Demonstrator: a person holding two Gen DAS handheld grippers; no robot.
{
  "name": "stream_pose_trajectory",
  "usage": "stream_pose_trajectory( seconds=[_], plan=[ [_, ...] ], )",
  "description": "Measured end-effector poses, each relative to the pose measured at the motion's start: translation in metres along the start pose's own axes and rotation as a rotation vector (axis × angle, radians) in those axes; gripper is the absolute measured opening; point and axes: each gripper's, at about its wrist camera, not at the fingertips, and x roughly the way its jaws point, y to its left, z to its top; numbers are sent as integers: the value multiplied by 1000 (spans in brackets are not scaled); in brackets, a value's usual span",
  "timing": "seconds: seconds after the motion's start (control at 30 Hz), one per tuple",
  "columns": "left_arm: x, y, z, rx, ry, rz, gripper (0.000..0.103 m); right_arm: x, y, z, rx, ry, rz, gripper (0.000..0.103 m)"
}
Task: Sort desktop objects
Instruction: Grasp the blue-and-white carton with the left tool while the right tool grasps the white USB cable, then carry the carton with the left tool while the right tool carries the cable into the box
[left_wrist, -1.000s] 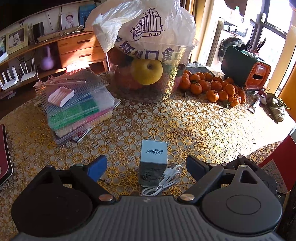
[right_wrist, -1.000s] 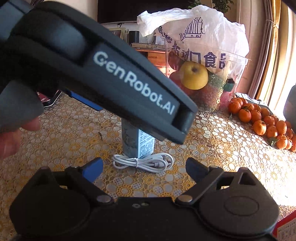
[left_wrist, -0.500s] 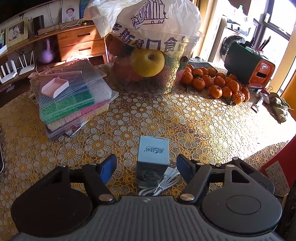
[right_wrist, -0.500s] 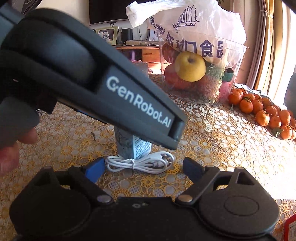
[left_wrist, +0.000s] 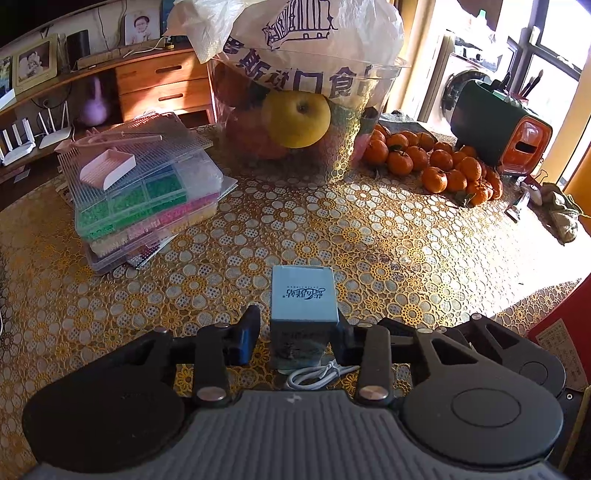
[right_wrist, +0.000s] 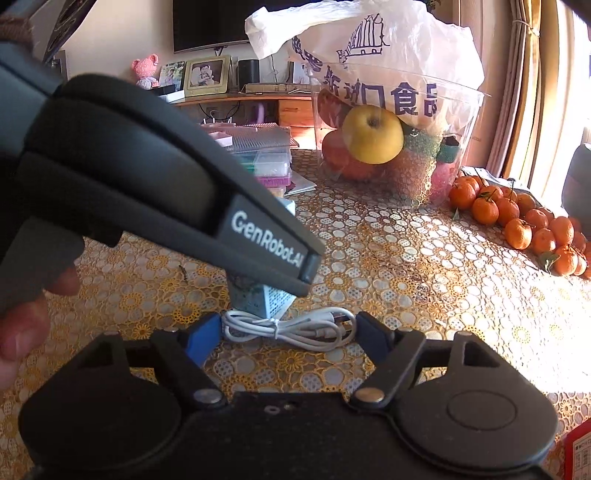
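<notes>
The left claw (left_wrist: 295, 334) brackets the upright blue box (left_wrist: 303, 306), contact unclear; the right claw (right_wrist: 286, 334) sits open around the coiled white cable (right_wrist: 288, 328) on the surface (right_wrist: 406, 266)

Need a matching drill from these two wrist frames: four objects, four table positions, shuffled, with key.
Objects:
1. blue-grey box
2. white cable
3. tangerines
4. bead boxes

Positions:
A. stacked at the far left of the table
B. coiled between the open jaws of the right gripper
C. upright between the jaws of the left gripper
D. heaped right of the fruit bowl

Pairs: 1-C, 2-B, 3-D, 4-A
</notes>
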Motion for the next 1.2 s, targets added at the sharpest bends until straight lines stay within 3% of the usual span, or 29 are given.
stream_pose_trajectory(
  seconds=[0.17,0.47,0.83,1.2],
  plan=[
    [-2,0,1,-6,-17,-5,29,-3,1,-1,3,-1,-2,78],
    [-11,-3,1,3,-18,0,28,-10,-2,-1,-3,-1,-16,77],
    [-45,-13,-6,8,-24,-8,28,-47,-6,-6,6,-12,-17,77],
    [-98,-31,-26,20,-35,-26,29,-115,-4,-13,5,-47,-20,77]
  ],
)
